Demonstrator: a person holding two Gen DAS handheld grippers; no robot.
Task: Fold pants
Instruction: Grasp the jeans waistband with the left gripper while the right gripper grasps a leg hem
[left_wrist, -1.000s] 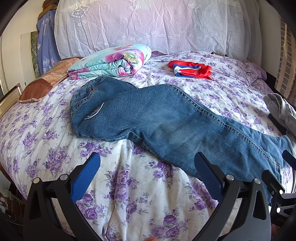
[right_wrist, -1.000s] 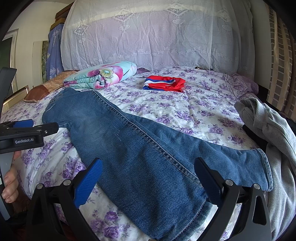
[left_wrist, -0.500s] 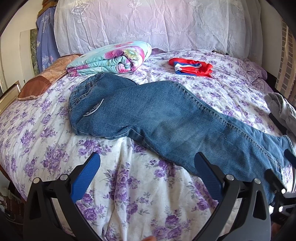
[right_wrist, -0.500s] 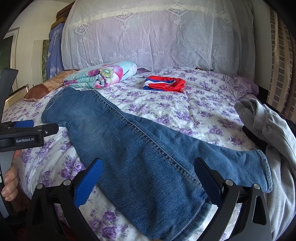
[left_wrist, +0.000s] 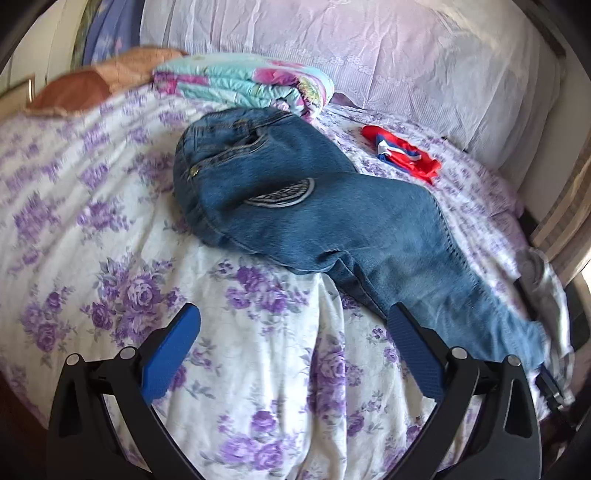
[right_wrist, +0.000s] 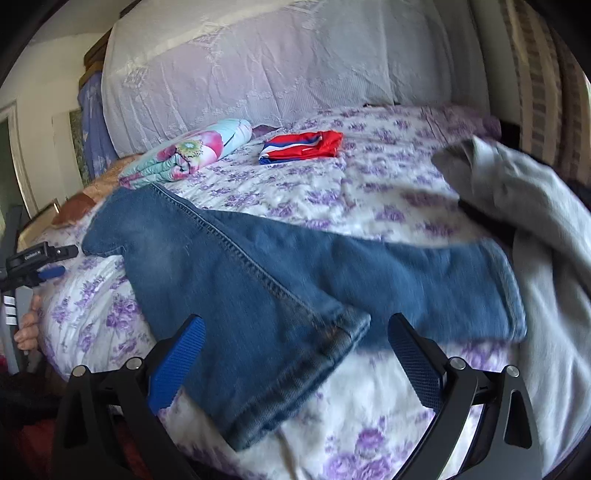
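black hand-held gripper (left_wrist: 293, 352) frames, blue textured finger pads (right_wrist: 177, 363), silver screws

Pants (left_wrist: 314, 218): laid across the bed (left_wrist: 110, 258), waist at upper left of the left wrist frame, legs running to lower right.
Folded blanket (left_wrist: 243, 83): behind the waist.
Folded shirt (left_wrist: 402, 153): right of the blanket.
Sweatshirt (right_wrist: 535, 236): at the bed's right edge, beside the cuffs.

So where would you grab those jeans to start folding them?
Probably the leg hems. In the right wrist view the jeans lie flat along the bed, and the nearer hem sits between the open right tool fingers. Come in low from the bed's near edge, since the thick stitched cuff gives a firm edge to pinch.
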